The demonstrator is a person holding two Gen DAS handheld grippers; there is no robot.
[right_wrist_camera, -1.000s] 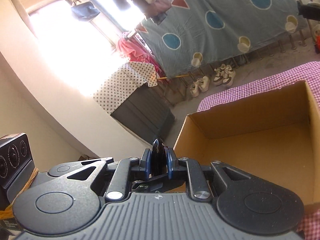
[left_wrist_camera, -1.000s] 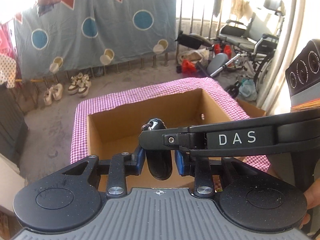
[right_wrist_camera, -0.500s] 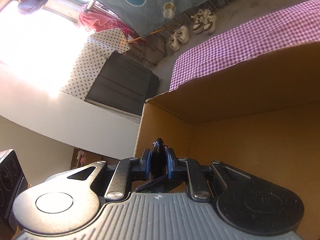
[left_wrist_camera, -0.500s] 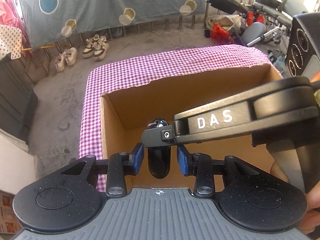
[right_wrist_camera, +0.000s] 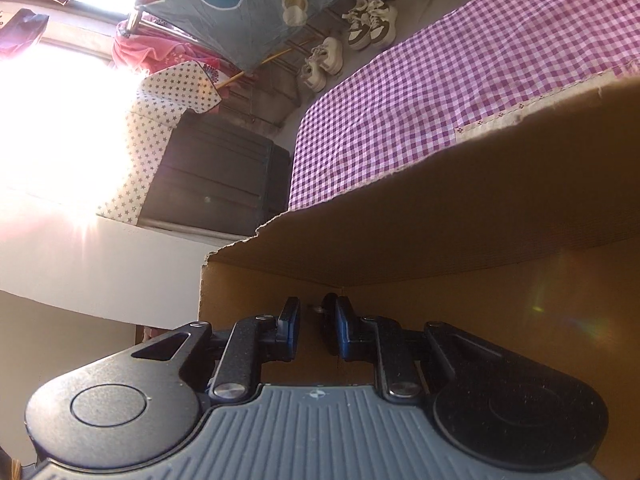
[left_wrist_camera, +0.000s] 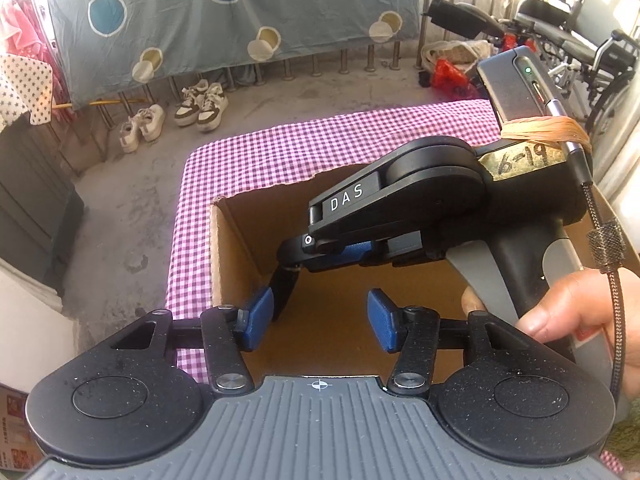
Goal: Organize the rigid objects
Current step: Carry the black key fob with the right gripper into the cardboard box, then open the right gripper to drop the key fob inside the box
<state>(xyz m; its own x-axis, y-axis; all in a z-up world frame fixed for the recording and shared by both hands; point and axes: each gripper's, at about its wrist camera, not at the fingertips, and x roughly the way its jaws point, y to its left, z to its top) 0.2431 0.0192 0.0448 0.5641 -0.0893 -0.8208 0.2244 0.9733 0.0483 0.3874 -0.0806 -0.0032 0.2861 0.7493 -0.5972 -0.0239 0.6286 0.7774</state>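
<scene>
cardboard box (left_wrist_camera: 224, 264) open-topped, right gripper (left_wrist_camera: 316, 258) blocking its middle

Both cameras ride on handheld grippers and look forward along their fingers at the cardboard box (left_wrist_camera: 256, 264). The left wrist view sits above the box's near edge and tilts steeply down into it, close enough that the box fills the middle; the right gripper's body (left_wrist_camera: 440, 204) crosses just over the box. The right wrist view sits lower, inside the box (right_wrist_camera: 460, 280), rolled sideways, facing its far corner from very near. Both views share the box's far wall, the checked cloth (left_wrist_camera: 304, 144) (right_wrist_camera: 440, 92) beyond it and the shoes (left_wrist_camera: 200, 104) (right_wrist_camera: 368, 28) past that.
</scene>
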